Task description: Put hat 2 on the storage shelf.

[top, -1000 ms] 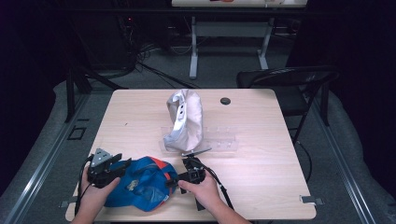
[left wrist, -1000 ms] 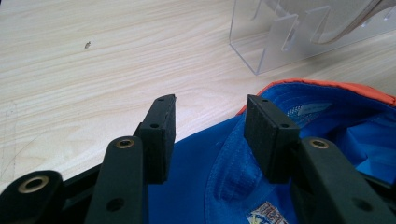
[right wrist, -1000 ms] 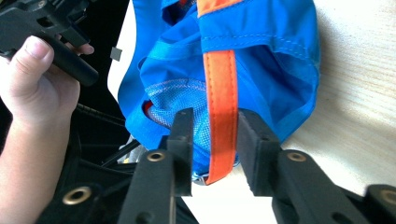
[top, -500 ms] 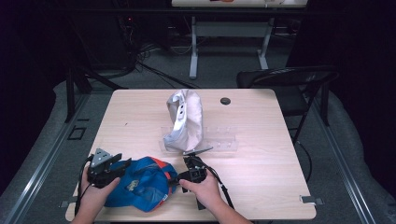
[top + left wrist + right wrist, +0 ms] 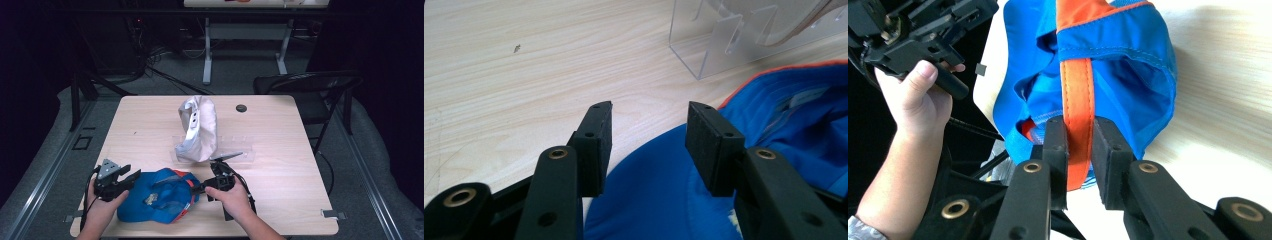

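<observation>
The wooden table [image 5: 150,120] carries a clear acrylic stand [image 5: 235,150] at its middle with a white cap [image 5: 199,129] propped on it, and nearer the person's edge lies the blue cap [image 5: 157,197], upside down with its hollow facing up, between the two hands. Its long axis runs roughly across the table, from the left hand to the right, so each gripper meets one end of it. The right gripper [image 5: 1079,150] is the one engaged: its jaws have just been closing, and in the right gripper view they now pinch the cap's orange strap [image 5: 1077,85], which runs straight away from the pads along the gripper's own line toward the crown. The left gripper [image 5: 649,145] stands wide apart over the opposite edge of the cap; in the left gripper view the blue fabric lies below and between the pads [image 5: 596,145] without either pad pressing on it, the right-hand pad being the closer one to the cloth. Judging from this, any lift toward the stand turns on the strap end: the cap hangs from the right side, while the left gripper would need to drop and shut on the rim beneath it to share the load.
</observation>
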`<action>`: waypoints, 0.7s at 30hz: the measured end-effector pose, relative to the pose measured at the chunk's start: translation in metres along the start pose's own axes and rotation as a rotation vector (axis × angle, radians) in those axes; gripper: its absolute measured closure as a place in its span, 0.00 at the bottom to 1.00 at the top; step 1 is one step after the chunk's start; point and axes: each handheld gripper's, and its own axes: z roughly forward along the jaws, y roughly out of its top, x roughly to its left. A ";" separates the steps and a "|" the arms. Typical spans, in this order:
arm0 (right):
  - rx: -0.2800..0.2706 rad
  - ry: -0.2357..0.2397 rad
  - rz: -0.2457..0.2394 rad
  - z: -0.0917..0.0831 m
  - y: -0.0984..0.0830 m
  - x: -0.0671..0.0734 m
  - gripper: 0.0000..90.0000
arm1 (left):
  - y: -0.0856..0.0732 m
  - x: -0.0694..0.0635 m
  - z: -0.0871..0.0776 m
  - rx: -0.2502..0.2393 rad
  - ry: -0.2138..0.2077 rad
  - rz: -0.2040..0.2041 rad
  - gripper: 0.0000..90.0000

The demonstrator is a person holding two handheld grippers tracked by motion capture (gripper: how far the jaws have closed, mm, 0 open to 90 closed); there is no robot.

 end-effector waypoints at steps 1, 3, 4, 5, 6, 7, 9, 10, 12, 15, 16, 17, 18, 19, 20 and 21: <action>0.002 -0.017 0.016 -0.004 -0.001 0.000 0.86 | 0.000 0.000 0.000 0.000 0.000 0.000 0.60; -0.007 -0.015 0.012 -0.010 -0.002 -0.002 0.86 | 0.000 0.000 0.000 -0.001 0.000 -0.001 0.60; -0.002 -0.020 0.017 -0.014 -0.002 -0.003 0.86 | 0.000 0.000 0.000 0.000 0.000 -0.001 0.60; -0.007 -0.025 0.014 -0.017 -0.003 -0.005 0.86 | 0.000 0.000 0.000 0.002 0.000 0.002 0.60; -0.001 -0.030 0.024 -0.020 -0.004 -0.006 0.86 | 0.000 0.000 0.000 0.002 0.001 0.002 0.60; -0.001 -0.034 0.022 -0.023 -0.005 -0.008 0.86 | 0.000 0.000 0.000 0.001 0.000 0.001 0.60; -0.010 -0.044 0.029 -0.029 -0.006 -0.011 0.86 | 0.000 -0.001 0.001 0.001 0.001 0.001 0.60; -0.014 -0.044 0.029 -0.032 -0.007 -0.013 0.86 | 0.000 -0.001 0.001 0.001 0.001 0.002 0.60; -0.022 -0.048 0.037 -0.038 -0.009 -0.017 0.86 | 0.000 -0.001 0.001 0.003 0.001 0.006 0.60; -0.025 -0.061 0.049 -0.048 -0.012 -0.022 0.86 | 0.000 -0.001 0.001 0.005 0.000 0.007 0.60; -0.032 -0.064 0.056 -0.051 -0.014 -0.025 0.86 | 0.000 -0.001 0.001 0.006 0.001 0.004 0.60; -0.043 -0.068 0.065 -0.054 -0.015 -0.027 0.86 | -0.001 -0.001 0.001 0.007 0.001 0.002 0.60; -0.036 -0.097 0.060 -0.059 -0.016 -0.030 0.86 | -0.001 -0.001 0.002 0.007 0.000 0.002 0.60; -0.053 -0.072 0.074 -0.061 -0.017 -0.033 0.86 | -0.001 -0.001 0.002 0.008 0.000 0.002 0.60; -0.061 -0.069 0.083 -0.065 -0.019 -0.037 0.86 | -0.001 -0.001 0.002 0.012 -0.001 0.005 0.60; -0.065 -0.077 0.088 -0.068 -0.020 -0.040 0.86 | -0.001 -0.001 0.002 0.011 -0.001 0.005 0.60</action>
